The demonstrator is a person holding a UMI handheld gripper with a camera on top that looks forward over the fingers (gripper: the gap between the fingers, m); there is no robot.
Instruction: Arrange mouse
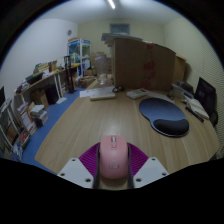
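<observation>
A: Carrying step in hand? Tool [113,172] pinches the pink mouse [113,155] between both pads, apparently lifted over the wooden tabletop [80,125].

B: Agreed. Dark mouse pad [164,115] lies well beyond, to the right. Next move, I judge: travel forward-right, lower, release there.

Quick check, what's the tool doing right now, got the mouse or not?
Tool: shut on the pink mouse, both pads against its sides, held over the wooden table, short of the dark mouse pad.
</observation>
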